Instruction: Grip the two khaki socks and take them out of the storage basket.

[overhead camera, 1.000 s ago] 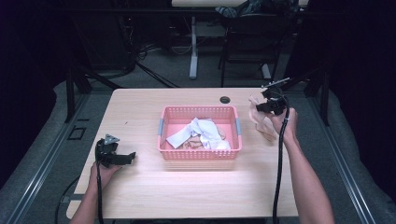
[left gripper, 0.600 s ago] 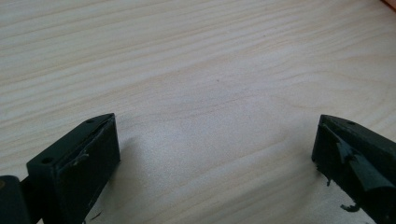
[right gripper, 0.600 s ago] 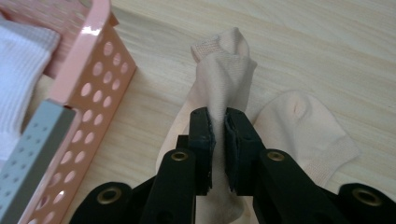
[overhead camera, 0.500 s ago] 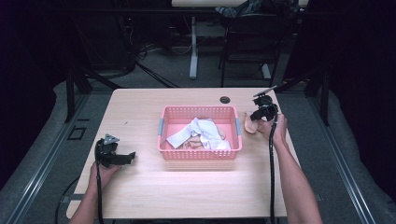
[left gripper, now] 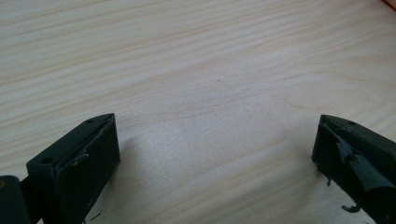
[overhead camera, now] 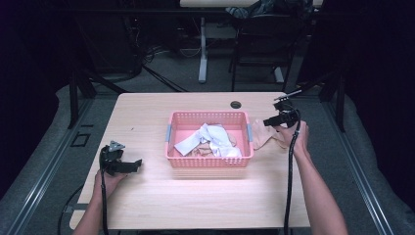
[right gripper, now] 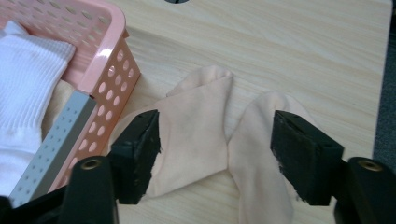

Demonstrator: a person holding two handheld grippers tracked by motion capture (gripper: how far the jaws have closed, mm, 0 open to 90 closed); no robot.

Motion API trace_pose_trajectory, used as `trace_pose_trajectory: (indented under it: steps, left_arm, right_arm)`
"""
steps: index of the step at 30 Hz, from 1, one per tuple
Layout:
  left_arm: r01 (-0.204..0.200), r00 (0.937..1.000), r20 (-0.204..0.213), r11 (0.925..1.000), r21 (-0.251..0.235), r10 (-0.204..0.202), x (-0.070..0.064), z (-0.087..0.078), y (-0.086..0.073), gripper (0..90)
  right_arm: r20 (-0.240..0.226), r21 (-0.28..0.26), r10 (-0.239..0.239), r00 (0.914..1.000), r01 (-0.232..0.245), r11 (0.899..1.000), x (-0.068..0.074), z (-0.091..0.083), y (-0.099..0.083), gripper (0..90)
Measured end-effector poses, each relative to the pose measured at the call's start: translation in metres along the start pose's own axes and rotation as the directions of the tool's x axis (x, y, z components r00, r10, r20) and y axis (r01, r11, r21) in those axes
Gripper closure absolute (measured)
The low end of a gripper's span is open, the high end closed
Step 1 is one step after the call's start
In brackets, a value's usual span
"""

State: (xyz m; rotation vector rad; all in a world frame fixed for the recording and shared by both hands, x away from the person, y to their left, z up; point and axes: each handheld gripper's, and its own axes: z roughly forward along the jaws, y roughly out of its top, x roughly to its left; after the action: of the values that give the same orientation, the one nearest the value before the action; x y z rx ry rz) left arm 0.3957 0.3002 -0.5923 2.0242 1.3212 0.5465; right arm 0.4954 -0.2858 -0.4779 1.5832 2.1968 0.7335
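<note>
A pink plastic basket [overhead camera: 209, 160] with grey handles sits mid-table, holding white socks [overhead camera: 211, 138] and a beige one. Just right of the basket two peach socks [right gripper: 212, 128] lie flat on the table, side by side; in the high view they show as a peach patch [overhead camera: 261, 136]. My right gripper [overhead camera: 274, 120] hovers right over them, open, its jaws straddling both socks in the right gripper view [right gripper: 215, 144]. My left gripper [overhead camera: 128, 165] rests at the table's front left, open over bare wood [left gripper: 215, 144], nothing between its jaws.
A dark round grommet hole [overhead camera: 236, 104] lies behind the basket near the table's far edge. The table's right edge [right gripper: 380, 79] runs close to the peach socks. Chairs and desk legs stand beyond the table in the dark.
My right gripper has come down and moved left toward the basket, from above the table's right side to just over the peach socks. The left gripper has stayed put.
</note>
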Motion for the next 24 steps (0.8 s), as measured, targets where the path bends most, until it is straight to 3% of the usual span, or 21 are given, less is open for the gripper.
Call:
trace_pose_trajectory:
  steps: [7,11,18,24]
  left_arm:
    - [0.001,1.0000,-0.001,1.0000,0.000,-0.001,0.000,0.000,0.000,0.6]
    - [0.003,1.0000,-0.003,1.0000,-0.001,-0.003,0.000,0.000,0.000,0.6]
    - [0.003,1.0000,-0.002,1.0000,0.000,-0.003,0.000,0.000,0.000,0.5]
    - [0.005,1.0000,-0.004,1.0000,-0.001,-0.005,0.000,0.000,0.000,0.6]
  right_arm:
    - [-0.025,-0.015,-0.029,0.9993,0.029,0.999,0.001,-0.021,-0.010,11.5]
    - [-0.034,0.004,-0.058,0.9977,0.058,0.998,0.004,-0.024,-0.020,2.6]
    - [-0.069,0.001,-0.087,0.9938,0.087,0.996,0.007,-0.034,-0.040,0.4]
    - [-0.057,0.035,-0.104,0.9929,0.106,0.994,0.007,-0.038,-0.069,0.5]
